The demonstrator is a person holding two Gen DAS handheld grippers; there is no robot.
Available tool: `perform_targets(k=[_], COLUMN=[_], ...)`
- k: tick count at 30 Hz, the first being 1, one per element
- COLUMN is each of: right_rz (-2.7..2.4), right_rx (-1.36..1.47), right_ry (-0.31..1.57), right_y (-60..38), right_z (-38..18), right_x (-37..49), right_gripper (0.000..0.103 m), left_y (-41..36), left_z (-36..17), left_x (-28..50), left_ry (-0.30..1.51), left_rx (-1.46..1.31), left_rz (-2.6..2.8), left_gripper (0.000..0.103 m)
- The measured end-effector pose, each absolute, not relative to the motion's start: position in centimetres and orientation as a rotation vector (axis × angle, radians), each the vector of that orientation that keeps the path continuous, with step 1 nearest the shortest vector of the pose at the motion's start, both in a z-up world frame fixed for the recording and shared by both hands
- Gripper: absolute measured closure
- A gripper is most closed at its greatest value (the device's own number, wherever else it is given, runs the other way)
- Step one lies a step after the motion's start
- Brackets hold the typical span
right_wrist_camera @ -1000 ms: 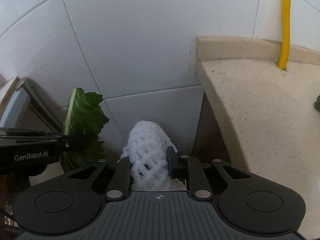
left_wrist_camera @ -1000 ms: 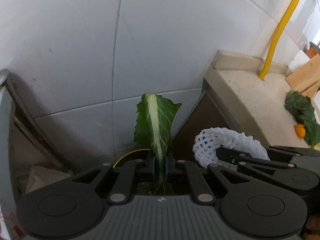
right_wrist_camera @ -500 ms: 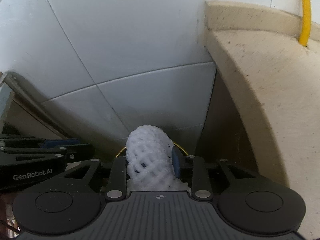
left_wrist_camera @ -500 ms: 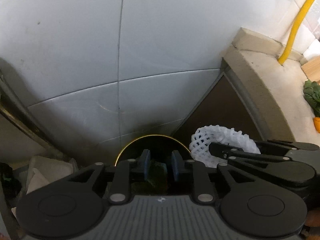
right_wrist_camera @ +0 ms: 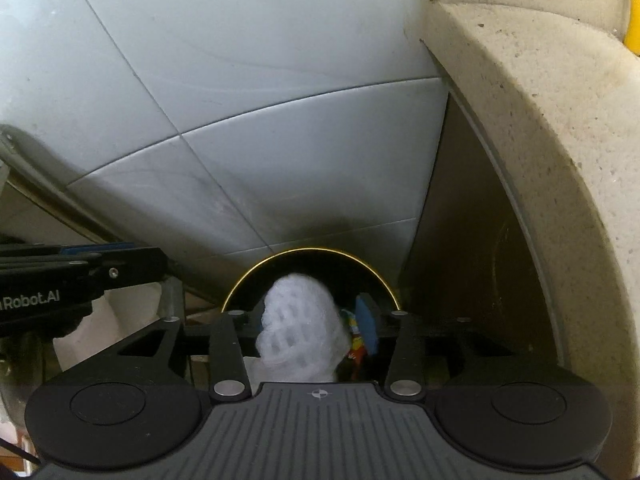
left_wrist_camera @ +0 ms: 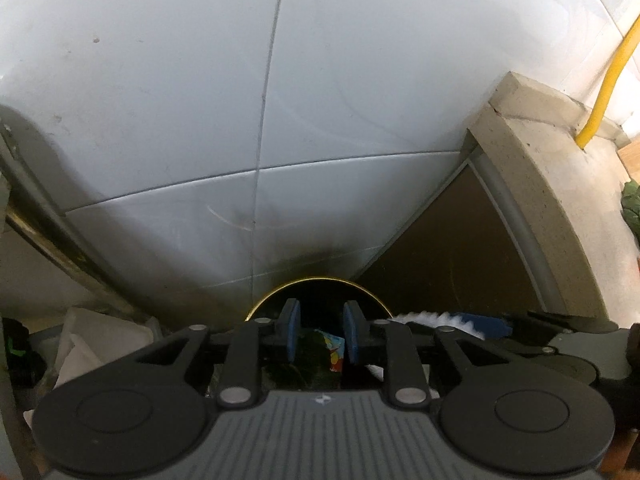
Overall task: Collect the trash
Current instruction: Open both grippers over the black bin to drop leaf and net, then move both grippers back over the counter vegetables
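A black trash bin with a gold rim stands on the floor against the tiled wall, and its rim also shows in the right wrist view. My left gripper is open and empty over the bin mouth, with dark leafy waste and a colourful wrapper below it inside. My right gripper has its jaws parted, and the white foam fruit net sits between them, over the bin. The net's edge shows in the left wrist view.
A beige stone counter edge curves down the right side, with a brown cabinet panel under it. A yellow pipe runs up the wall. White crumpled material lies left of the bin. Grey wall tiles are straight ahead.
The left gripper opened and the green leaf it held is gone from its jaws. Both grippers moved down toward the bin. The right jaws have widened around the foam net.
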State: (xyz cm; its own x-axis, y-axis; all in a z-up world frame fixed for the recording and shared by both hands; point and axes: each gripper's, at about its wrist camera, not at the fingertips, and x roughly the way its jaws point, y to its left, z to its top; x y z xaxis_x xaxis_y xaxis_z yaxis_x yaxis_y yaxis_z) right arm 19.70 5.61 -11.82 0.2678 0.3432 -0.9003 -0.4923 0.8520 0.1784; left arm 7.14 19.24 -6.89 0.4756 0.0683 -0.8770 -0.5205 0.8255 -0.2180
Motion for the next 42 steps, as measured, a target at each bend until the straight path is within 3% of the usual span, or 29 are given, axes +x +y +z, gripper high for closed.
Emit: perform_targets(k=[18, 24, 26, 42], right_rz=[0.521, 0.488, 0.478, 0.3], right_rx=[-0.142, -0.127, -0.124, 0.003], right_ry=[1.086, 1.03, 1.005, 0.823], right_y=[3.7, 1.8, 1.1, -10.4], right_z=[-8.7, -6.2, -5.2, 1.6], right_x=[18.5, 17.5, 17.0, 11.3], right_gripper=[0.041, 0.03, 0.022, 0.009], left_y=[18.6, 17.9, 17.4, 14.0], left_z=[-6.1, -5.3, -5.1, -3.7], left_x=[7.1, 7.0, 7.0, 6.9], left_ry=[0.993, 0.953, 0.941, 0.855], left_rx=[-0.455, -0.408, -0.385, -0.192], left_rz=[0.341, 0.314, 0.304, 0.217], left_gripper=[0.083, 0.074, 0.073, 0.062])
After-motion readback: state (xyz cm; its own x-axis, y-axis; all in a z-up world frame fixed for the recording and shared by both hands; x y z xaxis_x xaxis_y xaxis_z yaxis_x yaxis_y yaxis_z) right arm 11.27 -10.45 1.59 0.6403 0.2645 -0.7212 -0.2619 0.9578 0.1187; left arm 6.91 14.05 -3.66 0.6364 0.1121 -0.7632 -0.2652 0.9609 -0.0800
